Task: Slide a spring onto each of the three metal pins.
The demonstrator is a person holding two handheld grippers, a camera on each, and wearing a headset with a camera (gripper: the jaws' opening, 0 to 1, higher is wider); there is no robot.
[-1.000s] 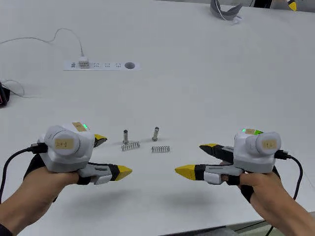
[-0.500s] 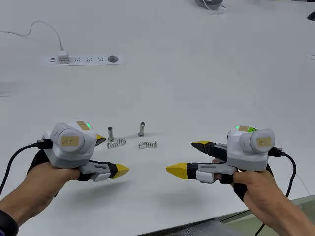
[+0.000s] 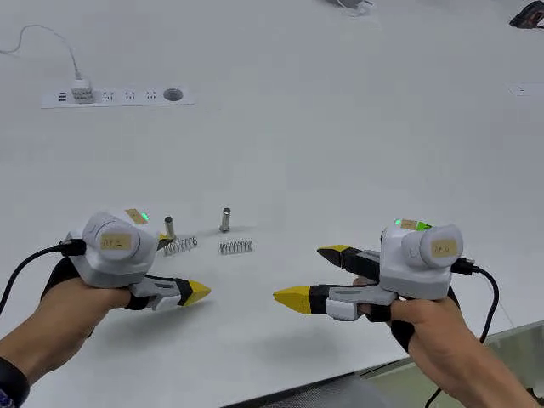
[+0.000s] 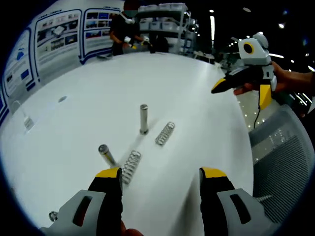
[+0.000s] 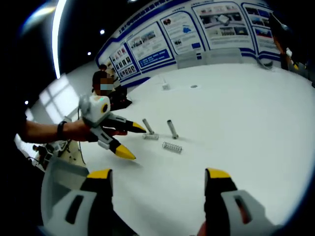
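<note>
My left claw (image 3: 180,266) hovered low over the near left part of the white bench (image 3: 340,153). Its jaws stood wide apart and held nothing. In the left gripper view one yellow tip sat close beside the left spring (image 4: 131,166), but I could not tell whether it touched the coil. My right claw (image 3: 313,274) hung well off to the right, also spread wide and empty, with its tips pointing left toward the parts.

Two metal pins stood upright on the bench between my claws and a little farther away. The left pin (image 3: 169,226) rose just beyond my left claw, and the right pin (image 3: 225,219) stood near it to the right. Both were bare. The left spring lay on its side just beside the foot of the left pin, on the near right. The right spring (image 3: 236,246) lay flat just on the near side of the right pin, apart from both claws. A power strip (image 3: 119,96) lay far back on the left with a plug in it.
</note>
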